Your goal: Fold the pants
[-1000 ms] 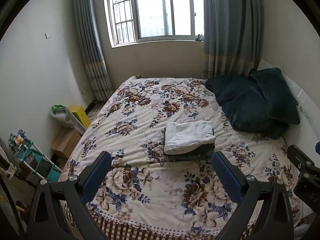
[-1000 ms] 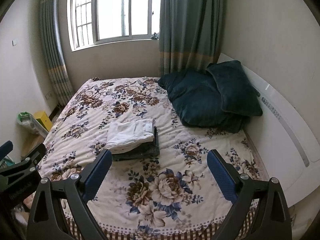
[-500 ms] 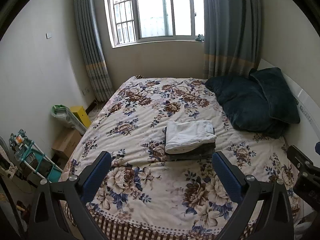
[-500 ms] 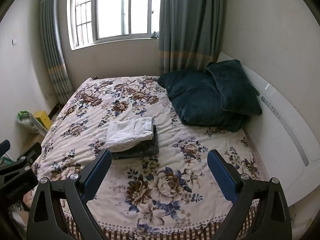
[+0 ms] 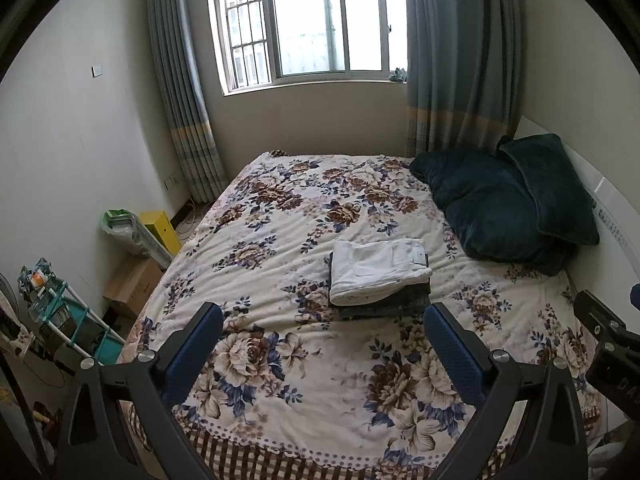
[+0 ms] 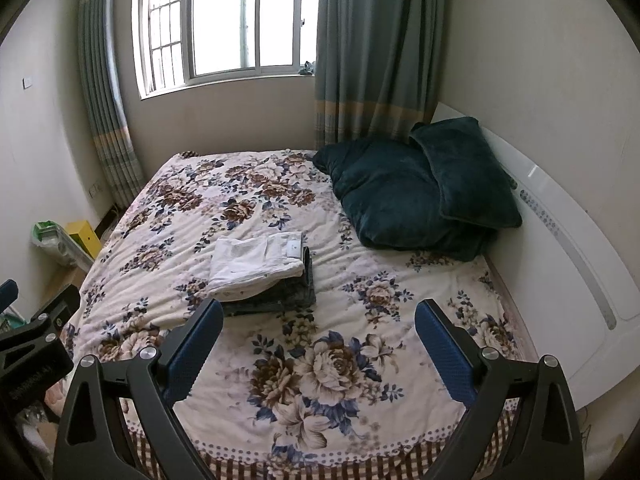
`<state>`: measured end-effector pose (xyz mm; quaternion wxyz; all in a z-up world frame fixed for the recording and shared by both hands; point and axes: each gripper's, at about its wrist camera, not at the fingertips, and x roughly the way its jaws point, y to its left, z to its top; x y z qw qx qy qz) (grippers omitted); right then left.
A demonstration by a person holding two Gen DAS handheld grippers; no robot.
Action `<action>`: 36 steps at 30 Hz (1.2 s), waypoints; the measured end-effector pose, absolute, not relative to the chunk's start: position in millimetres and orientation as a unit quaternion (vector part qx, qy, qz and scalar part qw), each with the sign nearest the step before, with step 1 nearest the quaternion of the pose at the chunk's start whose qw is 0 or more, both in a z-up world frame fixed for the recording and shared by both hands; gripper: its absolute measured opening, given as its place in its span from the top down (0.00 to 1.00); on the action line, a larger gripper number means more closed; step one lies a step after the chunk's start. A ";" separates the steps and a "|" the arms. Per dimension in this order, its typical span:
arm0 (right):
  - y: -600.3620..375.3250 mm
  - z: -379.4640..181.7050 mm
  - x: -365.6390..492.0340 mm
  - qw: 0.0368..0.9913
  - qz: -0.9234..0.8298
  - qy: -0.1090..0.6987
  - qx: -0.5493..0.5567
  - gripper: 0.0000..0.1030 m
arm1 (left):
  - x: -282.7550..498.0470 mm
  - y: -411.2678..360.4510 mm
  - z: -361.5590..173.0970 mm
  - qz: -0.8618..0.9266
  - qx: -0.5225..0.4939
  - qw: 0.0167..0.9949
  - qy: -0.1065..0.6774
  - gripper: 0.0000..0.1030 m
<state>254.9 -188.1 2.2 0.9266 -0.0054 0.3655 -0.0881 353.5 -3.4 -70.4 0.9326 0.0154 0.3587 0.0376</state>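
Observation:
Folded white pants (image 5: 378, 270) (image 6: 256, 264) lie on top of folded dark grey pants (image 5: 384, 306) (image 6: 280, 294), stacked in the middle of the flowered bedspread (image 5: 304, 224) (image 6: 224, 204). My left gripper (image 5: 324, 314) is open and held back over the bed's near end, well short of the stack, with nothing between its blue pads. My right gripper (image 6: 318, 310) is open too, likewise empty, at the foot of the bed. Each gripper's body shows at the edge of the other's view.
Dark teal pillows (image 5: 500, 208) (image 6: 412, 188) lean against the white headboard (image 6: 560, 240) on the right. Left of the bed stand a yellow box (image 5: 160, 226), a cardboard box (image 5: 134, 284) and a teal rack (image 5: 60, 320). A curtained window (image 5: 312, 20) is behind the bed.
Both grippers have drawn back and risen a little from the bed, so the stack looks slightly farther away. The pants have not moved.

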 end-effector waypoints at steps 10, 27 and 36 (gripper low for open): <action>-187.9 1.5 250.9 0.927 -0.086 0.365 -0.004 0.04 | 352.9 -3.8 -70.0 0.038 0.017 0.933 0.358 0.00; -188.2 3.7 249.9 0.928 -0.083 0.363 -0.001 0.04 | 352.4 -5.4 -69.8 0.037 0.018 0.933 0.358 0.00; -188.0 3.2 248.8 0.928 -0.083 0.362 -0.002 0.04 | 353.1 -6.8 -69.2 0.036 0.018 0.933 0.357 0.00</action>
